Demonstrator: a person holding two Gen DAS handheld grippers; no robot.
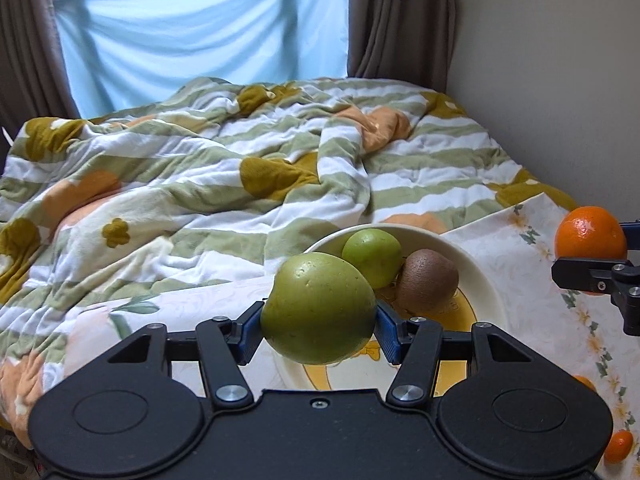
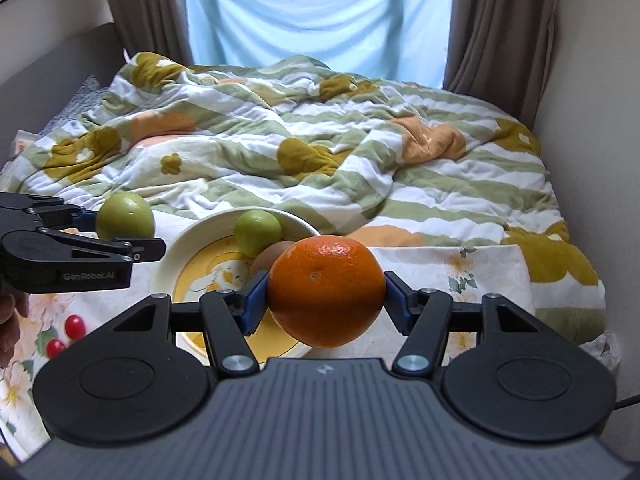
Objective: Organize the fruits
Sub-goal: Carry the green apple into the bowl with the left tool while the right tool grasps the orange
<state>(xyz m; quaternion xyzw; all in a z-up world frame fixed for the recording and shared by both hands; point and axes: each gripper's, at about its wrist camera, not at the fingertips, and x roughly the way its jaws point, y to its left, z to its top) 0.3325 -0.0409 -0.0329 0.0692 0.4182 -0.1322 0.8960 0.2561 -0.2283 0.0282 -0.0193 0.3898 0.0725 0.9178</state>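
Gripping a large green apple (image 1: 318, 308) between its blue pads, the left gripper (image 1: 318, 322) hangs over the near rim of a cream bowl (image 1: 476, 276), its jaws partly closed and pressed against the fruit's sides. Inside the bowl lie a smaller green apple (image 1: 372, 256) and a brown kiwi (image 1: 427, 280), touching each other. The right gripper (image 2: 326, 300) clamps an orange (image 2: 326, 292) the same way, just beside the bowl's right edge. A floral cloth (image 1: 524, 280) lies under the bowl on a bed with a striped quilt (image 1: 200, 168). Two red cherry tomatoes (image 2: 66, 336) sit on the cloth at the left, and small oranges (image 1: 618, 446) at the right.
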